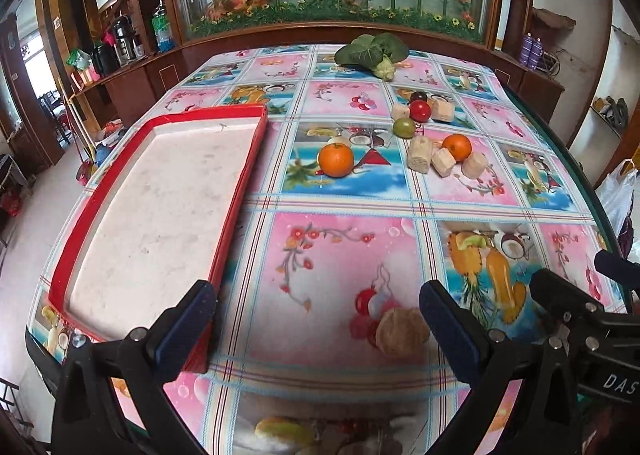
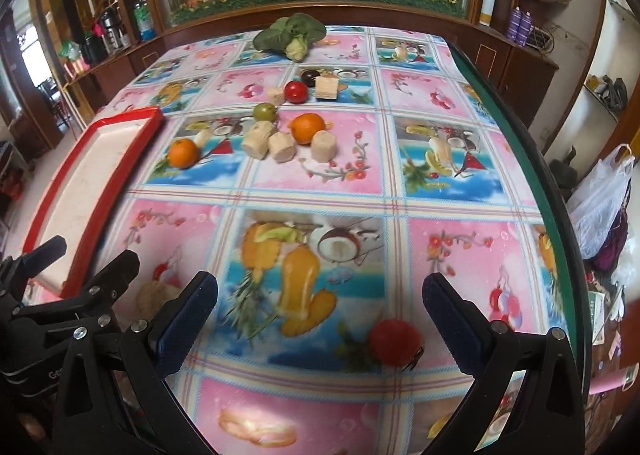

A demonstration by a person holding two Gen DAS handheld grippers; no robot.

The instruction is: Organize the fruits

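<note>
Left wrist view shows the left hand-held gripper [image 1: 318, 319] spread wide and holding nothing, low over the near part of the surface [image 1: 400, 199], with a brownish round piece [image 1: 402, 331] lying just inside its right finger. The red tray [image 1: 256, 159] lies to the left, its white floor bare. In the right wrist view the right hand-held gripper [image 2: 320, 313] is likewise wide open and empty, and a red tomato [image 2: 396, 341] sits between its fingers, nearer the right one, not touching either as far as I can tell.

The step in hand looks like a first pickup. To do it well, I would centre each piece between the fingers before closing, come down low enough to catch its widest part, and squeeze the tomato gently, since it looks smooth, round and likely to roll or bruise.

The rest waits farther off: an orange [image 1: 336, 160] just right of the tray, a second orange [image 1: 457, 147] among pale cut chunks [image 1: 443, 161], then a green tomato [image 1: 404, 127], a red one [image 1: 420, 110] and a dark fruit [image 1: 419, 96]. A leafy green vegetable [image 1: 370, 49] lies at the far edge.
</note>
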